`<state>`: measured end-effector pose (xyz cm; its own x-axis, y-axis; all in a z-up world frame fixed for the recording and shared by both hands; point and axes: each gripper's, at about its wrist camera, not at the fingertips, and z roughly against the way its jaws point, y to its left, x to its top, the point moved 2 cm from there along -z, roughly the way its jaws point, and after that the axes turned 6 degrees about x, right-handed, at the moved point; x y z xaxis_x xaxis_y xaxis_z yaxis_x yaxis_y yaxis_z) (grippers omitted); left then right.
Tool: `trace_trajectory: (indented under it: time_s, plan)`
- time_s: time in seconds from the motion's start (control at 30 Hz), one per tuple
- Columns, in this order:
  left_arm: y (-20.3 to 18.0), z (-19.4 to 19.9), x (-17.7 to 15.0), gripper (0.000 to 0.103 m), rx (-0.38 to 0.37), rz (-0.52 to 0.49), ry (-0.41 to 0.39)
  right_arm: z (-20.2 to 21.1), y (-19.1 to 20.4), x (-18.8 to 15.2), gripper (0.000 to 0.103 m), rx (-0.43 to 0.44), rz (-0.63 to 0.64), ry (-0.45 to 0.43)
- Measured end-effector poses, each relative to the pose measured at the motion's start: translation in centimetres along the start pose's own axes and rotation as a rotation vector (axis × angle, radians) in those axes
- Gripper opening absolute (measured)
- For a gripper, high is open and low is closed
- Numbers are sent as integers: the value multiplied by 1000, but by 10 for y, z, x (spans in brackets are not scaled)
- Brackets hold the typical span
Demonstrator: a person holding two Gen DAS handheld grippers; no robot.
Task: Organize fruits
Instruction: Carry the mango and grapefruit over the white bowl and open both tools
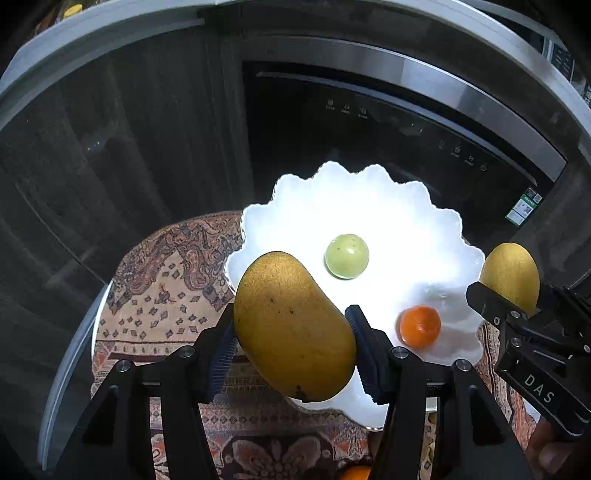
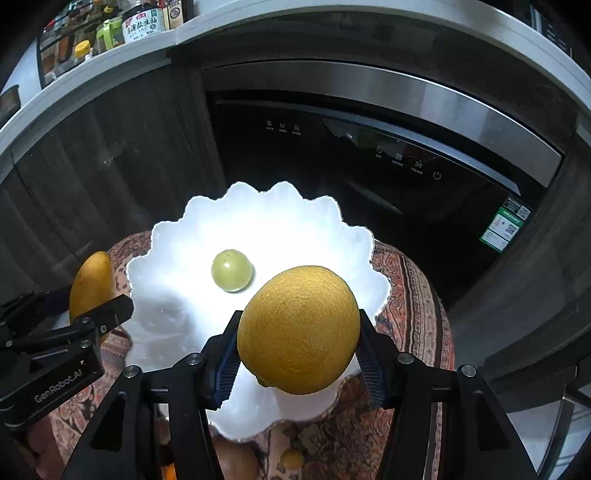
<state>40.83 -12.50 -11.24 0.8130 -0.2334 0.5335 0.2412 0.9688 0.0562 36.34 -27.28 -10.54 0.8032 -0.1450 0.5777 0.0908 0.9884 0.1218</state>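
Note:
A white scalloped plate (image 1: 369, 206) stands on a small round table with a patterned cloth (image 1: 166, 288). On the plate lie a green round fruit (image 1: 347, 256) and a small orange fruit (image 1: 420, 326). My left gripper (image 1: 291, 354) is shut on a yellow mango (image 1: 291, 325), held over the plate's near left rim. My right gripper (image 2: 295, 354) is shut on a yellow lemon (image 2: 299, 328) over the plate's (image 2: 266, 221) near right part. The green fruit (image 2: 232, 270) also shows in the right wrist view. The left gripper's mango (image 2: 92, 284) and the right gripper's lemon (image 1: 511, 275) each show in the other view.
A dark built-in appliance with a steel handle (image 2: 369, 88) stands right behind the table. Dark cabinet doors (image 1: 110, 166) are to its left. Jars and bottles (image 2: 144, 24) stand on the counter above. More fruit (image 2: 291, 458) lies on the cloth near me.

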Motion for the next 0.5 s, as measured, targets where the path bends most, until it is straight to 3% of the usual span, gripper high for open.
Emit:
trace_trajectory:
  time_s: [0.4,0.5]
  plan:
    - [-7,-24,-4,57,-14,-12,57,-24,-7,-3,58,5,-19,50]
    - [-7,-22,-5,61,-1,-8,45,-23,-7,-1,58,2,-18,49]
